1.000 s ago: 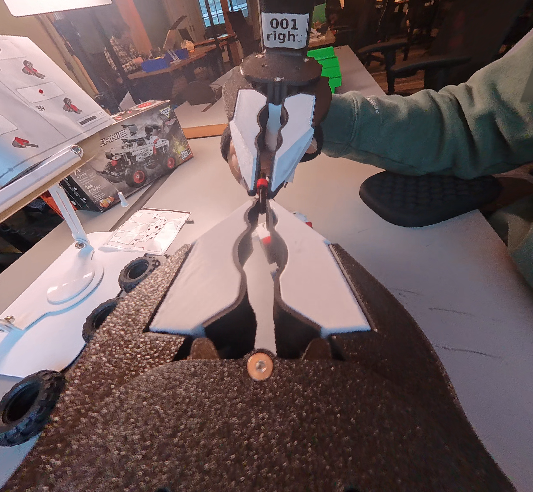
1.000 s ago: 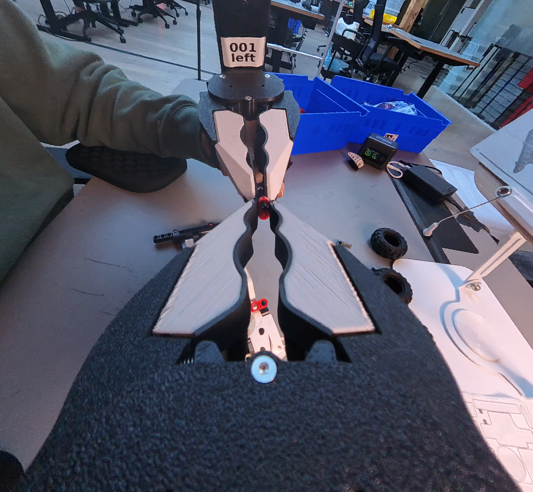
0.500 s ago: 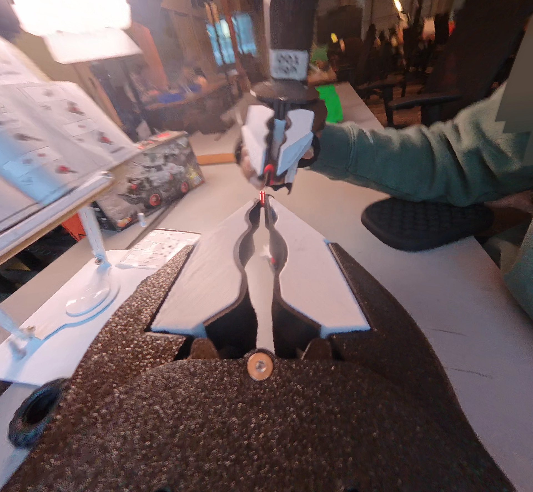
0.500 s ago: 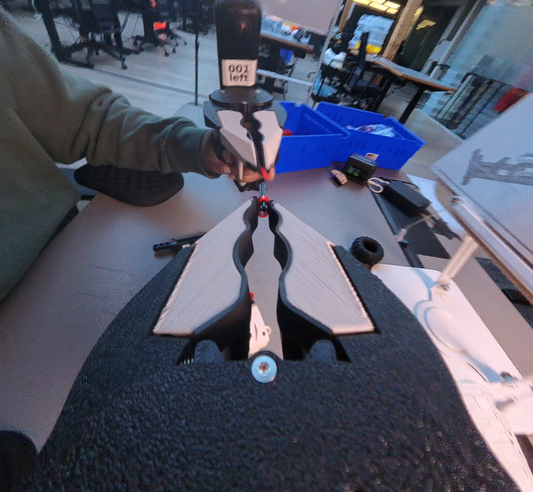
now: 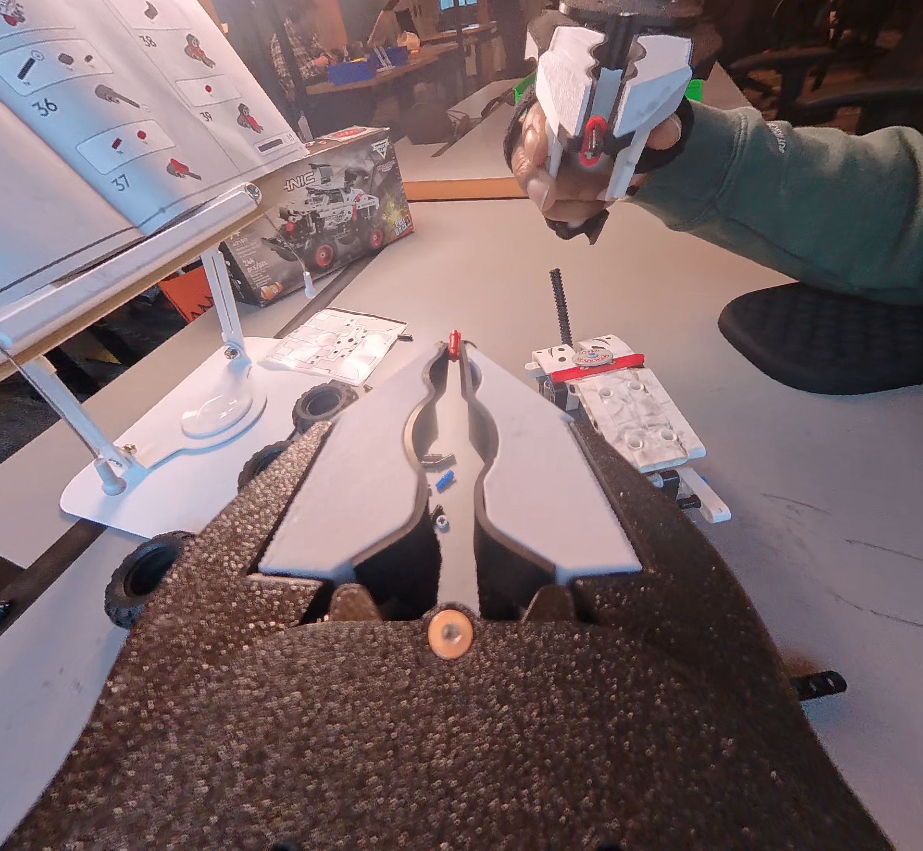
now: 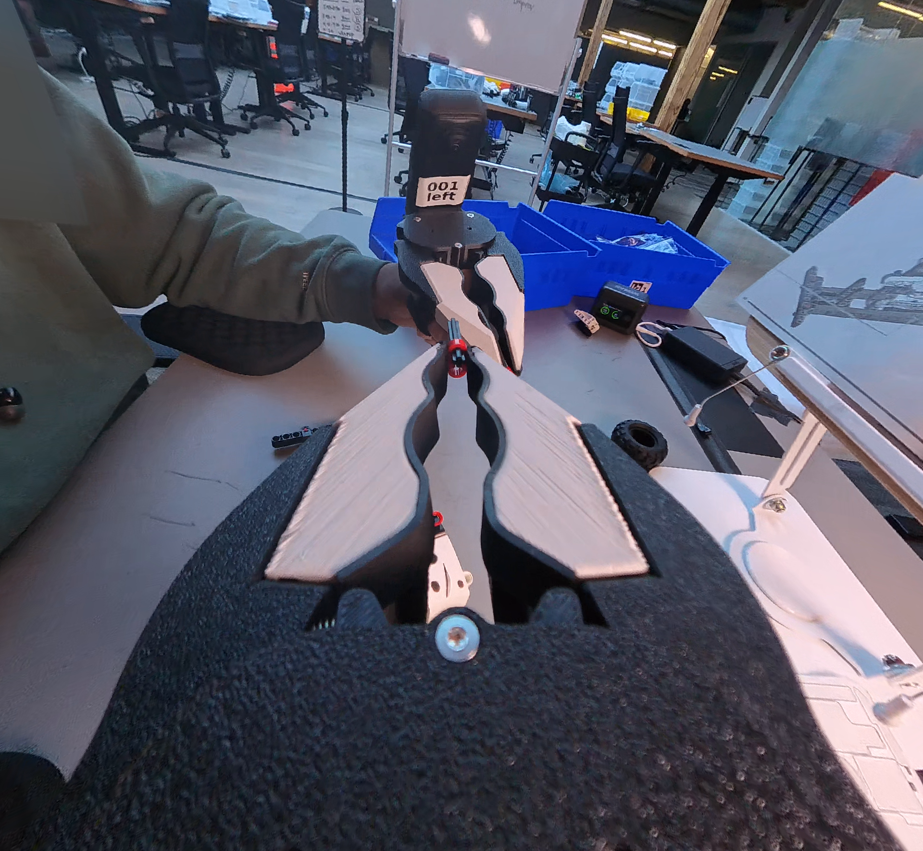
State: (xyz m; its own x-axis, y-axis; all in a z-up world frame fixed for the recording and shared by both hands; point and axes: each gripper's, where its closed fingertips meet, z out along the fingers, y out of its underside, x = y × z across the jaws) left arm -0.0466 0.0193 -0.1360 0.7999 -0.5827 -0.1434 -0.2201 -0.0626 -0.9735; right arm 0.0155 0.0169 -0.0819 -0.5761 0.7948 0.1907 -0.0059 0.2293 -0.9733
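Gripping a small red peg [image 5: 453, 347] at its very tip, my left claw [image 5: 454, 353] had its jaws pressed narrow on it, low over the grey table [image 5: 499, 253]. Far left in that view stood a white stand [image 5: 220, 407] with a booklet [image 5: 115, 93] propped open on it. Two black tyres [image 5: 322, 402] lay just beside the stand's base, and a third tyre [image 5: 145, 577] lay nearer me. Beyond them lay a sheet [image 5: 339, 343] of stickers, and farther back a toy box [image 5: 329, 218]. Between my left fingers, down on the table, I saw a tiny blue pin [image 5: 444, 481] and some dark bits too small to name. Just right of that claw sat a white model [image 5: 629, 407] with a red bar across it and a black rod [image 5: 560, 308] rising from its far end. Far right lay a black pad [image 5: 829, 338] under my green sleeve [image 5: 799, 208].

My right claw [image 6: 455, 361] was raised above the table, held by my hand [image 5: 544, 168]. Its jaws were closed tight on a part [image 6: 455, 353] of red and black that stuck out past the tips. From that side the left claw showed just beyond the part; whether they touched I could not tell. A black beam [image 6: 294, 437] lay on the table to the left, a tyre [image 6: 640, 441] to the right, and blue bins [image 6: 574, 253] stood at the far edge.
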